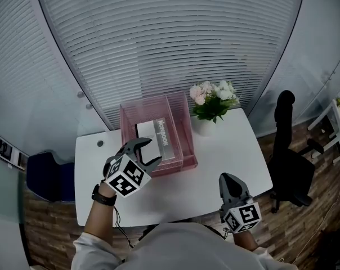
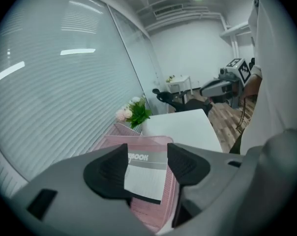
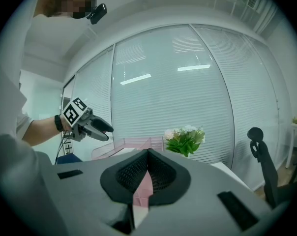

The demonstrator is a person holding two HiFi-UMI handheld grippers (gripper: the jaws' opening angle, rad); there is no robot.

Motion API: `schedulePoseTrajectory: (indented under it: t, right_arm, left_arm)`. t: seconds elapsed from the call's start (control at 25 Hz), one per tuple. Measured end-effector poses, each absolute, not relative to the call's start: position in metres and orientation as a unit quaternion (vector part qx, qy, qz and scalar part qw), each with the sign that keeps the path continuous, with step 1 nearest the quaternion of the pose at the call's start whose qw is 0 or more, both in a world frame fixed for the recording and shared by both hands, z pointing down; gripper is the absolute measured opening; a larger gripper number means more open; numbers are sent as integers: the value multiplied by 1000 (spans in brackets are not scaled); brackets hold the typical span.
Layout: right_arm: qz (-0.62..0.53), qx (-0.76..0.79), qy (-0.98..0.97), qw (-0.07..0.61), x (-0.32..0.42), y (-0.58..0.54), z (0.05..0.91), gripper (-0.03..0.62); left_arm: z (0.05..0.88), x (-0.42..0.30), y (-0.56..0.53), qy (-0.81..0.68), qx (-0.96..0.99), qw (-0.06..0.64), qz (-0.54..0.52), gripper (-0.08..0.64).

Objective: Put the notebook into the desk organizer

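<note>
The notebook (image 1: 157, 135) is seen lying flat inside the pink mesh desk organizer (image 1: 186, 129), in the wider compartment, which is the one nearer the left tongs (image 1: 153, 152). In the left gripper view, the notebook (image 2: 147, 173) appears just beyond and below the gap between the two pads, with its grey title band turned away from the tongs. The left tongs (image 2: 147, 154) are held wide open at the organizer's near corner. Nothing is clamped, and neither pad is seen pressing on the notebook. The organizer (image 2: 151, 214) stands on the white bench (image 1: 229, 145), directly ahead of the left tongs. A white pot of pink and white flowers (image 1: 213, 101) is placed just beside the organizer, on the side toward the right tongs (image 1: 226, 180). The right tongs (image 3: 147, 154) are held over the bench's near edge, well apart from the organizer, with the jaws closed together on nothing. A black office chair (image 1: 291, 162) stands off the bench, beyond the right tongs.
</note>
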State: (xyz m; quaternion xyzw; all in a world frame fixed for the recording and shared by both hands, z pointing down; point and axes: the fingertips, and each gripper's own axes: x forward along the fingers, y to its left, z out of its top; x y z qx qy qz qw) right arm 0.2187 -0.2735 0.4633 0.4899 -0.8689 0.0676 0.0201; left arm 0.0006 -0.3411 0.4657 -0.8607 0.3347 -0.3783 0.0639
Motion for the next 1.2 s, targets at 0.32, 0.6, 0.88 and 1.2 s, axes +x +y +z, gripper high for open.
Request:
schedulePoseTrajectory:
  t: [0.32, 0.6, 0.88, 1.2]
  right_arm:
    - [45, 460, -886, 17, 188, -275, 445, 14]
    - [26, 452, -892, 20, 174, -277, 435, 12]
    - [19, 446, -894, 23, 166, -276, 435, 12]
    - [24, 445, -895, 25, 161, -277, 440, 12]
  left_arm:
    - [408, -36, -296, 438, -868, 58, -229, 158]
    - [407, -67, -261, 502, -851, 21, -153, 32]
    - [430, -82, -235, 532, -841, -49, -89, 9]
    - [452, -71, -233, 528, -842, -88, -71, 9]
